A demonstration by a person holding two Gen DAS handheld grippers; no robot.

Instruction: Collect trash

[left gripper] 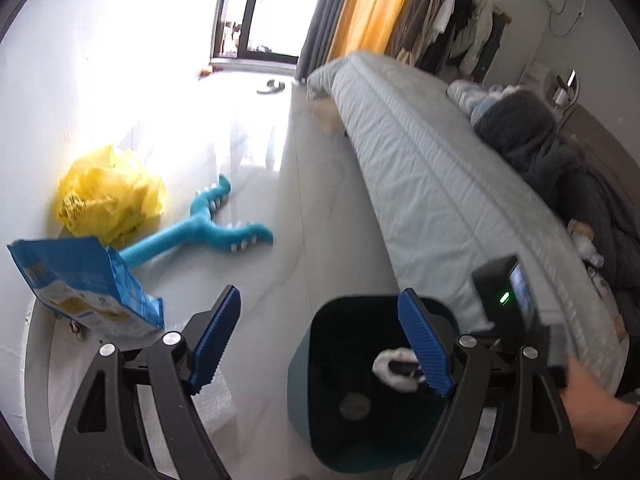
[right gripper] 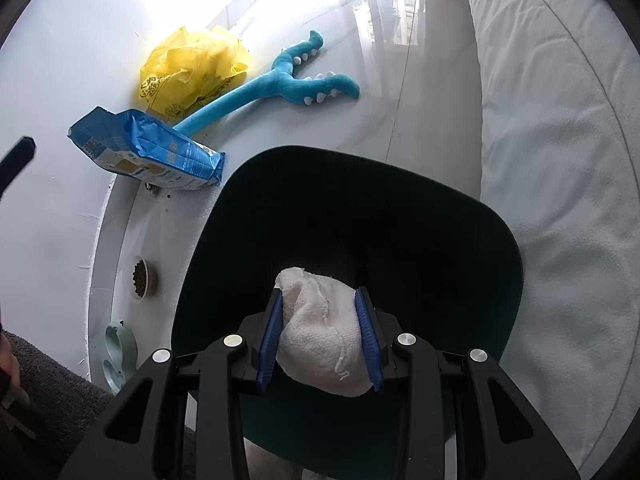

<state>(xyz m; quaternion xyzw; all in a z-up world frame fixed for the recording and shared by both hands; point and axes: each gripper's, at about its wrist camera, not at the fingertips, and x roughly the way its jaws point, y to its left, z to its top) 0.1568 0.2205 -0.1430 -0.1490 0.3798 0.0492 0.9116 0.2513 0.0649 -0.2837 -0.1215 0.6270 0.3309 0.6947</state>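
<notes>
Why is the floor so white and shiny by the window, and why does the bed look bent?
Left wrist view: daylight from the window washes the floor out to white; the bed is a bit blurred. Right wrist view: the floor mirrors the window as glare; the bin is dark inside. Both views: the fisheye lens bends straight edges.

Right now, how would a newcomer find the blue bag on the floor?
Start at the bed and cross the glossy floor to the white wall. The blue bag lies there before a crumpled yellow plastic bag, touching a teal plush toy. Only it is a flat, printed packet.
</notes>
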